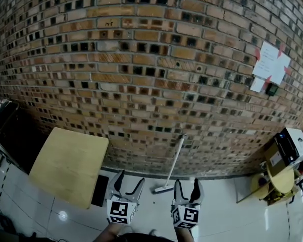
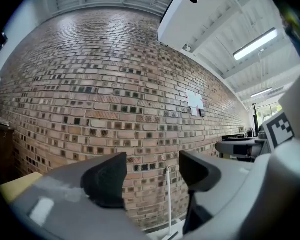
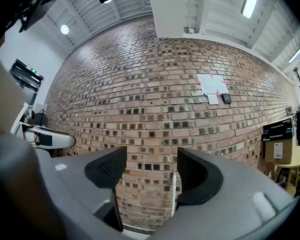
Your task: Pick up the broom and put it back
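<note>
L gripper (image 1: 131,182), R gripper (image 1: 186,187) spread, empty. Broom (image 1: 175,161) leans on far wall (image 1: 141,59); best centre it btwn R jaws before closing.

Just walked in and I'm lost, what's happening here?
A person holds the left gripper and right gripper out toward a brick wall, both open and empty. The broom leans against that wall, its head on the floor, with neither gripper touching it. A wooden table stands to the left.

High on the wall, at eleven o'clock in the head view, a brick (image 1: 108,22) bears a scrawl like "148". Print on the papers (image 1: 270,64) and boxes (image 1: 291,146) is unreadable.
</note>
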Action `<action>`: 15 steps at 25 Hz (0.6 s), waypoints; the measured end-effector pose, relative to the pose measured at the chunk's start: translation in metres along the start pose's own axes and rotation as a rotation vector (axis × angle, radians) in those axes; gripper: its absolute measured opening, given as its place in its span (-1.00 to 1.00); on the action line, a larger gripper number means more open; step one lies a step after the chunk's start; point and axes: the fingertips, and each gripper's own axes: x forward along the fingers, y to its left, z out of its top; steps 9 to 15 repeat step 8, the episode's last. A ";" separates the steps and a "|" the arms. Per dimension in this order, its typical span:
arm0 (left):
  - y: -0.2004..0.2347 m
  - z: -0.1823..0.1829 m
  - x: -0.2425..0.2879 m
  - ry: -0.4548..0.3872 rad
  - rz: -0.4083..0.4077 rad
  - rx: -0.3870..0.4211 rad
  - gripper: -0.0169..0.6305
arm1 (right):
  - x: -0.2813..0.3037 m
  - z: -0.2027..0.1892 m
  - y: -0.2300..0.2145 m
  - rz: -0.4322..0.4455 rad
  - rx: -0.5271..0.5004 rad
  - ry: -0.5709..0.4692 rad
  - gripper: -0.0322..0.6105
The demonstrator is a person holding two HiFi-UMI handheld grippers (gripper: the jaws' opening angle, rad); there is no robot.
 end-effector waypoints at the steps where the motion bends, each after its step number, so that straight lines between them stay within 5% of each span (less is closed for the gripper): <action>1: 0.001 0.000 0.000 0.002 0.000 0.000 0.07 | -0.001 0.001 -0.001 -0.002 0.004 -0.005 0.07; 15: -0.005 0.002 0.007 -0.002 -0.022 0.004 0.07 | 0.003 -0.002 -0.006 -0.007 0.020 0.001 0.07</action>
